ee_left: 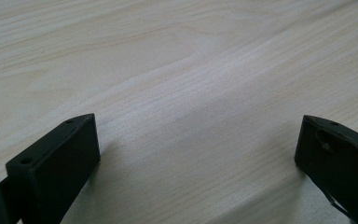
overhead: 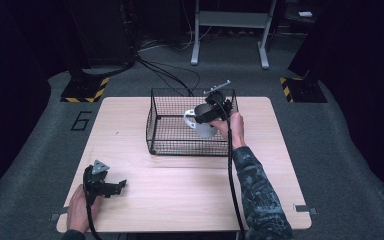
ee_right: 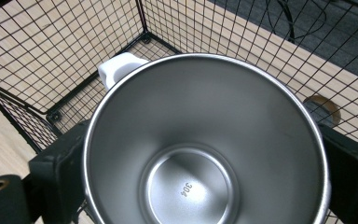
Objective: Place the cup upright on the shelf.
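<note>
While held by R hand (overhead: 233, 126) over wire basket (overhead: 155, 120), R gripper (overhead: 206, 116) clamped on mug (overhead: 205, 128) — jaws pressed against outer wall either side, per R gripper view. Mug: white outside w/ white handle (ee_right: 117, 67), steel inside, "304" stamped on bottom; mouth faces gripper cam. Sits inside basket, right-centre portion, raised off mesh floor or resting — can't tell. Basket on far-centre part of wooden table (overhead: 180, 195), black mesh walls around mug on all sides. L gripper (overhead: 111, 187) at near-left corner of table, held by L hand (overhead: 80, 209), jaws spread wide, nothing between them but bare wood. L & R grippers well apart.
</note>
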{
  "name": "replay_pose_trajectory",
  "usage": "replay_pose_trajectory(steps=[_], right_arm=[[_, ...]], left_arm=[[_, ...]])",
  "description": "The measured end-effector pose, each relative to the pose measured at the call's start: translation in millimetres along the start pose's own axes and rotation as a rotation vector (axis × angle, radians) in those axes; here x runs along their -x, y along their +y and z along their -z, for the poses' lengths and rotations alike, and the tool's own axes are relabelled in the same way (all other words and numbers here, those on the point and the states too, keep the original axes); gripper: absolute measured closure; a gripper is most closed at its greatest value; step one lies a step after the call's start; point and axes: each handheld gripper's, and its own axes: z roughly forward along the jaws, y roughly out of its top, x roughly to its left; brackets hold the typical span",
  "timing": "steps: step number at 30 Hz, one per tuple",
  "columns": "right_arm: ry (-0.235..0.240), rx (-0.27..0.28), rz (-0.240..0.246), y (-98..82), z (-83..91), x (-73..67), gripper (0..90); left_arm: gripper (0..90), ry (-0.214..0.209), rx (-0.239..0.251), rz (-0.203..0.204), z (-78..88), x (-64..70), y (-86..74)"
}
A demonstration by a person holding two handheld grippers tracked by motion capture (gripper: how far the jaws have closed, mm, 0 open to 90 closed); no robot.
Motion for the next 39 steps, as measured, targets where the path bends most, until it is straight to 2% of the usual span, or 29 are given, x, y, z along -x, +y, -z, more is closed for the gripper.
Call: replay_pose_trajectory(steps=[39], right_arm=[[0.036, -0.066, -0.04, -6.6, -36.4, -5.5, 5.7]], left_arm=[[0.0, 0.005, 0.011, 0.002, -0.8, 0.4, -0.4]])
